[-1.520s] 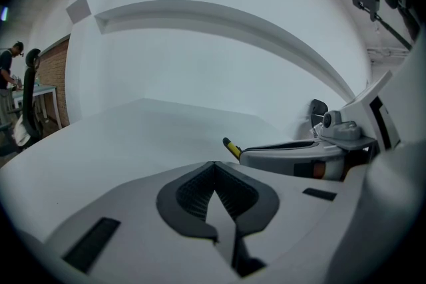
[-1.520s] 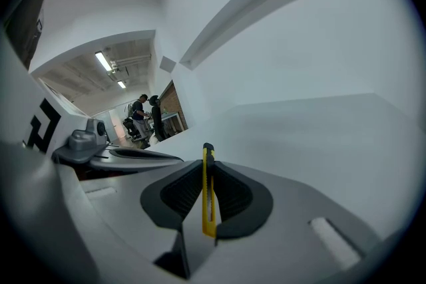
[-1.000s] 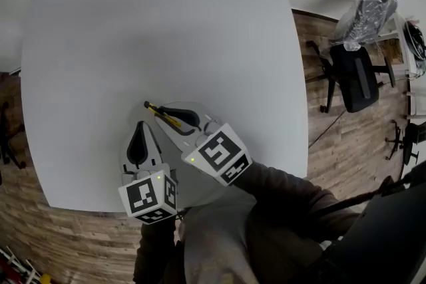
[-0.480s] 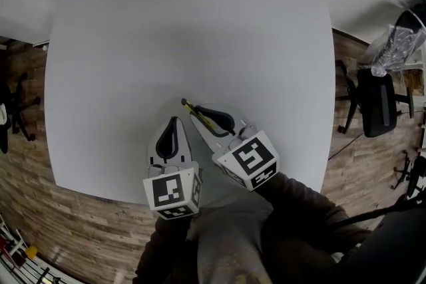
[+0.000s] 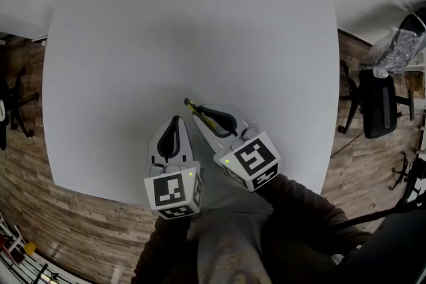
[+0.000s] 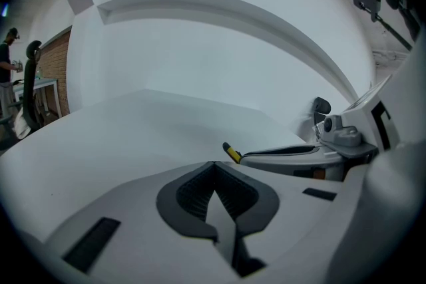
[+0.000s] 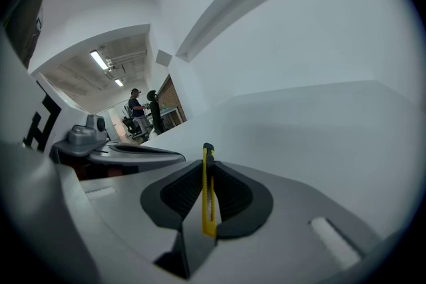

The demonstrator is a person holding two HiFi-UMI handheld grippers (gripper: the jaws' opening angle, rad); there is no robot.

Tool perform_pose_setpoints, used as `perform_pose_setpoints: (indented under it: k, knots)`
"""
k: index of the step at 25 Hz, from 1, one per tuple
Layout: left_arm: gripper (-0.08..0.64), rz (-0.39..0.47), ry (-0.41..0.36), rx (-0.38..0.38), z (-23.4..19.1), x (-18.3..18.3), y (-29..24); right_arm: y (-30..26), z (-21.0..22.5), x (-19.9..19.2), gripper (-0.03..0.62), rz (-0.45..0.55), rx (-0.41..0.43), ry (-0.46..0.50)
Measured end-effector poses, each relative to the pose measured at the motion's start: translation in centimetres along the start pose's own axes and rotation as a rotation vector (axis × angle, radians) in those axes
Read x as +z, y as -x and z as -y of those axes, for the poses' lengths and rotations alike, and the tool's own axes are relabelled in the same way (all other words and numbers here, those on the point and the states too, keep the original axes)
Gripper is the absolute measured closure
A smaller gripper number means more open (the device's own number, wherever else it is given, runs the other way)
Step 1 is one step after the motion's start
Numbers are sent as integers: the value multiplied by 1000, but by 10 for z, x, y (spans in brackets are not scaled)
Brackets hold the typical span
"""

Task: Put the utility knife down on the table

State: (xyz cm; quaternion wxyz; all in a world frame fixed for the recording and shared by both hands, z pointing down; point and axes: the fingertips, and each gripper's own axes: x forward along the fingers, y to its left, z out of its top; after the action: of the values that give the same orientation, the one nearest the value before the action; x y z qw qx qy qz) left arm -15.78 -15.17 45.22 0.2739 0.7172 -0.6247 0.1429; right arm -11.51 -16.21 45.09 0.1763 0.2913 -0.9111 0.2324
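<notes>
- Right tongs (image 7: 208,168) are clamped on the utility knife (image 7: 209,206), above the white table (image 5: 186,23).
- Left tongs (image 6: 214,168) are pressed together, holding nothing.
- The knife is slim and yellow, its black tip poking past the jaws.

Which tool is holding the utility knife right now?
The right tool: its jaws are shut on the yellow utility knife. The left tool has its jaws shut with nothing between them.

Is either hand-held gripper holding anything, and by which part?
The right hand-held gripper clamps the utility knife by its yellow body, tip poking ahead. The left hand-held gripper is shut, empty.
</notes>
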Motion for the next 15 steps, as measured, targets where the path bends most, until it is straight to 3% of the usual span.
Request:
perform_pose_setpoints:
  k: [15]
  knots:
    - [558,-16,8,4,-6,-7,-6,-7,4,-11,538,-18,-8,-11]
